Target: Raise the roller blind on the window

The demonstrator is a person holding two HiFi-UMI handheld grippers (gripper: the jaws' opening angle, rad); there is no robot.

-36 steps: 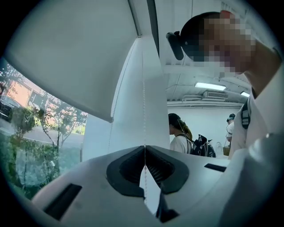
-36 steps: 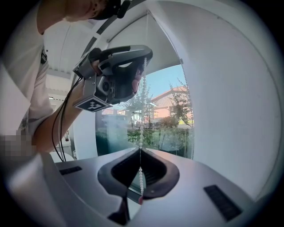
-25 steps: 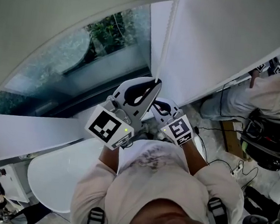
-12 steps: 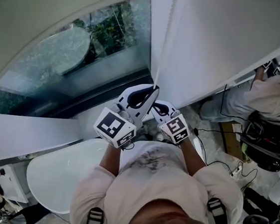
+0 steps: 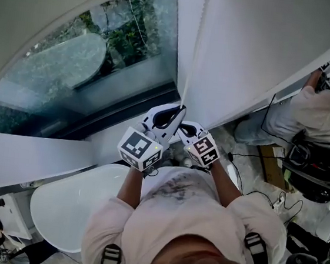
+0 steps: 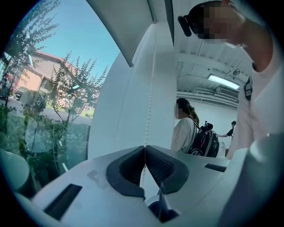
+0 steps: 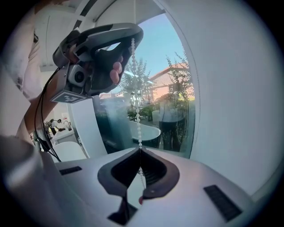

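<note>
Hanging pinched in right claw (image 7: 140, 150): chain (image 7: 138, 124)

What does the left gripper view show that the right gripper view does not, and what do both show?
Only the left gripper view: a person with a backpack standing in the room under a ceiling lamp. Only the right gripper view: the left gripper clamped higher on the bead chain. Both: each gripper's own jaws shut on that chain, plus the window with trees and a red-roofed house outside.
</note>
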